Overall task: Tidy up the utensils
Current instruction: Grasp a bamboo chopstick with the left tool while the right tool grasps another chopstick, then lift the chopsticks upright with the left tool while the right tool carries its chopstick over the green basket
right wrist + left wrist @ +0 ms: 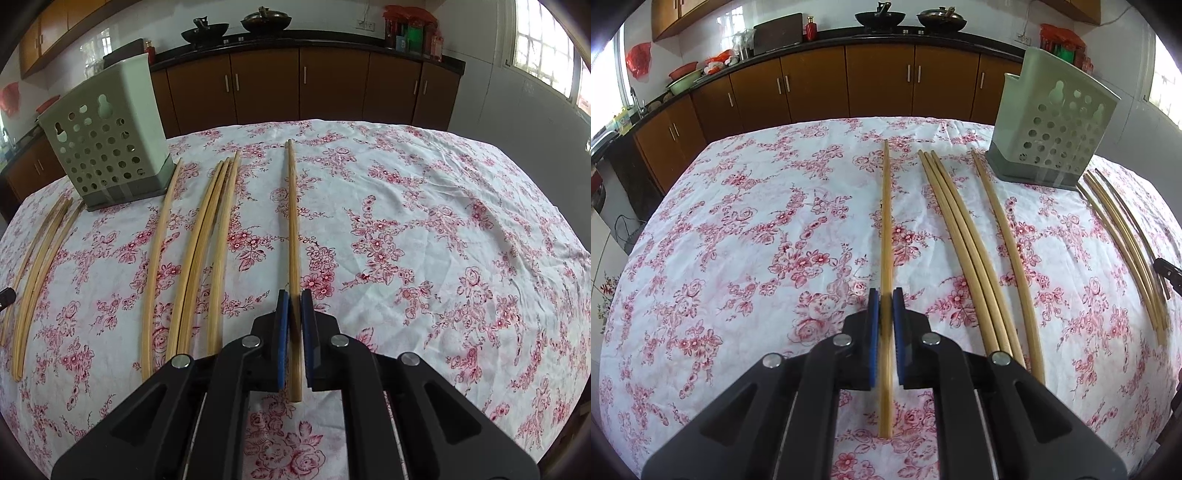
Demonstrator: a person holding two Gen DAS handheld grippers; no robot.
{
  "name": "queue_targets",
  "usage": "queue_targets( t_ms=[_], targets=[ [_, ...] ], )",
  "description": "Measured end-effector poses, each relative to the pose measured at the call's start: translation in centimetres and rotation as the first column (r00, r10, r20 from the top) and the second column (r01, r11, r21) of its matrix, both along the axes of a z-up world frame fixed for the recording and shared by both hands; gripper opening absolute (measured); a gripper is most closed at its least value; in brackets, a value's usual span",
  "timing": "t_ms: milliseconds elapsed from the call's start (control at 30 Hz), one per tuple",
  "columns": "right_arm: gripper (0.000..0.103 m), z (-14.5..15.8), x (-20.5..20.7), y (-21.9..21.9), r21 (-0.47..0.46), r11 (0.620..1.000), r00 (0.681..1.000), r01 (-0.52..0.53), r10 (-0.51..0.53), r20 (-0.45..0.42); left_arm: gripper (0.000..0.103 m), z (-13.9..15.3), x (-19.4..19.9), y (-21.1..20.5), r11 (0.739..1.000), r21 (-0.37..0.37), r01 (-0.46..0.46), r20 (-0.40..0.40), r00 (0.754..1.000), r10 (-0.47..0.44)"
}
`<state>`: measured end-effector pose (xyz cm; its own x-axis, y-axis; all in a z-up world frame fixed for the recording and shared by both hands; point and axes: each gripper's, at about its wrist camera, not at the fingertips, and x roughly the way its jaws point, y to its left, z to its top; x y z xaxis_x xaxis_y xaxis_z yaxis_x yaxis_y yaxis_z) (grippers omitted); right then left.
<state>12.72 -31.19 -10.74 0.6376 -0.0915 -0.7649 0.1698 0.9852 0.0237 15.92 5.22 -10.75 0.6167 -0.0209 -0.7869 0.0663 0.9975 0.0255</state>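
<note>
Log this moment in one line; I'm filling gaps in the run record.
left gripper: shut on chopstick | right gripper: shut on another chopstick | holder: upright on table, no chopstick seen in it

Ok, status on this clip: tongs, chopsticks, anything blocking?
Left tongs shut on one chopstick. Right tongs shut on another chopstick. Green holder upright, path clear.

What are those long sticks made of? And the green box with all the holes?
The chopsticks look like bamboo or pale wood: tan, matte, with faint grain lines. The holder looks like plastic: smooth pale-green walls, neat round holes, and a darker grey base. I can't be fully sure of either from looks alone.
</note>
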Motion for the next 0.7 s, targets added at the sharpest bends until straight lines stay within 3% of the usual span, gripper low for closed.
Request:
queue_targets(
  t_ms=[100, 233, 500, 600, 700],
  targets=[
    [0.007, 1.0, -0.5, -0.3, 0.005, 1.000, 1.000, -0.001, 0.001, 0.028, 0.009, 0.9, 0.0, 0.0, 1.000, 0.003, 0.000, 0.003, 1.000, 0.000],
    [0.007, 5.4, -1.3, -0.9, -0.018, 1.000, 0.988, 0.009, -0.006, 0.155, 0.009, 4.9, -0.7, 0.2, 1.000, -0.019, 0.011, 0.113, 0.994, -0.009],
    [0.007, 12.0, -2.0, -1.4, -0.035, 0.999, 0.944, 0.012, 0.001, 0.331, 0.009, 12.8, -0.6, 0.7, 0.996, -0.085, 0.009, 0.301, 0.953, 0.017],
    [0.007, 12.8, -2.0, -1.2, -0.038, 0.999, 0.936, 0.005, 0.009, 0.351, 0.008, 13.5, -0.3, 0.7, 0.997, -0.083, 0.005, 0.301, 0.953, 0.020],
    [0.007, 12.2, -2.1, -1.3, -0.031, 1.000, 0.939, 0.002, 0.009, 0.344, 0.009, 11.6, 0.0, 0.4, 0.997, -0.076, 0.011, 0.234, 0.972, 0.007]
  ],
)
